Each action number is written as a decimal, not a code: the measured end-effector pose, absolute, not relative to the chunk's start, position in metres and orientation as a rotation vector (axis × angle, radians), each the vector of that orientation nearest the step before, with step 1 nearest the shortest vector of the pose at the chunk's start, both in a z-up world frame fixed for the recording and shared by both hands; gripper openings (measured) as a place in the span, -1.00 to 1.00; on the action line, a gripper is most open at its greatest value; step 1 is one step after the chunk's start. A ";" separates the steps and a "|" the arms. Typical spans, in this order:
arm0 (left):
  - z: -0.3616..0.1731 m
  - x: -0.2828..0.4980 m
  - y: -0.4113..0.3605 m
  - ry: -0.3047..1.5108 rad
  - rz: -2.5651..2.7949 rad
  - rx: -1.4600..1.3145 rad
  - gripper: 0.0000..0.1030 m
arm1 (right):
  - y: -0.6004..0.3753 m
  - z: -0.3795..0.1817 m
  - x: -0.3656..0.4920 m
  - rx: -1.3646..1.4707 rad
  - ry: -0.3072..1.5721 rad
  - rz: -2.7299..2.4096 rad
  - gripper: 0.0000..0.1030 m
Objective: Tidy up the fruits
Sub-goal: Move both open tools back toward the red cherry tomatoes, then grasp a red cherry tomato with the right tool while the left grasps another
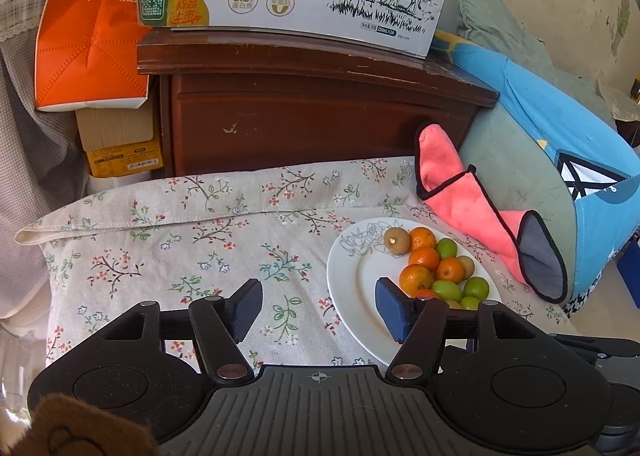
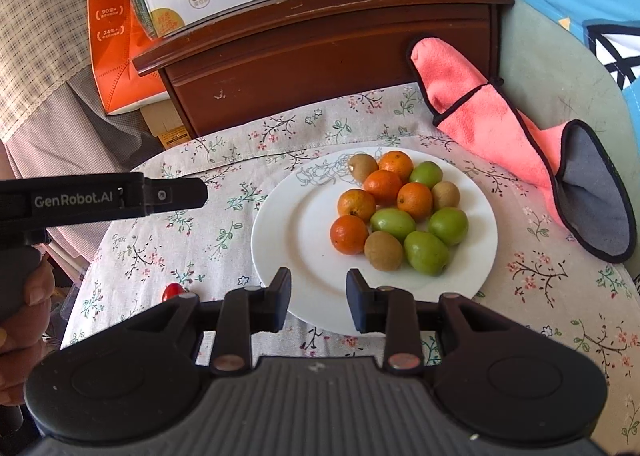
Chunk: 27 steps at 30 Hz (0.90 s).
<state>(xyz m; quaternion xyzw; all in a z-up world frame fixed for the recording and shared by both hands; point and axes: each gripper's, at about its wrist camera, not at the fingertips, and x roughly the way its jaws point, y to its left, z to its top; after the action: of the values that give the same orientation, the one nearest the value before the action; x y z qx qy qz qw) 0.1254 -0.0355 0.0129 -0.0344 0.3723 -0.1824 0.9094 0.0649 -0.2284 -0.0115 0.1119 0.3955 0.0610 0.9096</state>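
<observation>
Your left gripper (image 1: 318,310) hangs half open and empty; your right gripper (image 2: 319,298) stands narrowly parted, empty, over the white plate (image 2: 288,240) on the floral cloth (image 2: 208,224). The plate holds five glossy oranges (image 2: 349,234), four smooth green fruits (image 2: 426,253) and three brown ones (image 2: 383,250).

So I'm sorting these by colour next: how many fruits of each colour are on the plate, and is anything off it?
On the white plate:
Orange fruits: 5
Green fruits: 4
Brown fruits: 3
Off the plate, on the floral cloth:
Small red fruit: 1
Total: 13
</observation>
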 end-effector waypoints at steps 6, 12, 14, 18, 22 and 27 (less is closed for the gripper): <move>0.011 0.121 -0.024 0.788 -0.349 -0.056 0.42 | -0.217 -0.012 0.064 0.220 0.811 0.179 -0.36; 0.009 0.112 -0.014 0.793 -0.326 -0.026 0.49 | -0.205 -0.017 0.059 0.204 0.834 0.219 -0.28; 0.007 0.108 -0.009 0.797 -0.320 -0.020 0.54 | -0.200 -0.018 0.057 0.196 0.839 0.238 -0.24; 0.002 0.104 -0.002 0.810 -0.303 -0.006 0.55 | -0.189 -0.018 0.052 0.169 0.838 0.276 -0.17; -0.008 0.099 0.005 0.841 -0.292 -0.014 0.55 | -0.182 -0.023 0.054 0.161 0.867 0.298 -0.17; -0.020 0.092 0.009 0.862 -0.288 0.008 0.55 | -0.178 -0.031 0.059 0.144 0.881 0.268 -0.17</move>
<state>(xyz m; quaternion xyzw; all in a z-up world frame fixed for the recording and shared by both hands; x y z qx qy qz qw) 0.0922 0.0086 -0.0195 0.0037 0.4162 -0.1390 0.8986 0.0588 -0.1783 -0.0309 0.0694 0.4248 0.1293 0.8933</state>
